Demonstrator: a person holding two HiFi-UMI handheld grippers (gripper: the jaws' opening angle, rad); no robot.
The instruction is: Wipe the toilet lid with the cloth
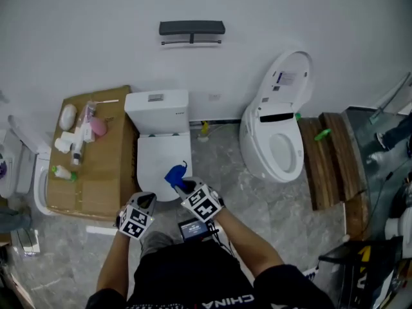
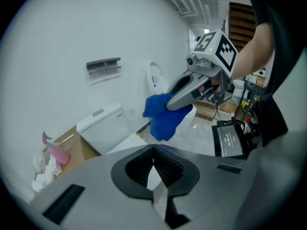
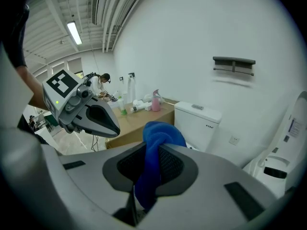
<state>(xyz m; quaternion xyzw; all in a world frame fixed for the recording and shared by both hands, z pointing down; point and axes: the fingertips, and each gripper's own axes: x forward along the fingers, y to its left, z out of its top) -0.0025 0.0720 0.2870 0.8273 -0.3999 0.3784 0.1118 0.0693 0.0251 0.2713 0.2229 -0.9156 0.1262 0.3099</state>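
The brown desk (image 1: 109, 166) stands at the left, against the far wall. On its left part, from far to near, lie a white oval item (image 1: 67, 116), a pink bottle (image 1: 98, 127), white bottles (image 1: 65, 144) and a small white-and-green bottle (image 1: 62, 172). The grey tiled floor (image 1: 257, 205) carries the closed toilet (image 1: 162, 153) just right of the desk, an open toilet (image 1: 277, 134) further right, and wooden planks (image 1: 331, 159) beside that.

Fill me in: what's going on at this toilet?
A person stands facing a white ceramic toilet whose closed lid is down, a handheld gripper in each hand. The right gripper is shut on a bunched blue cloth, held over the lid's front end; whether the cloth touches the lid is unclear. The left gripper is shut and empty, just beside it.
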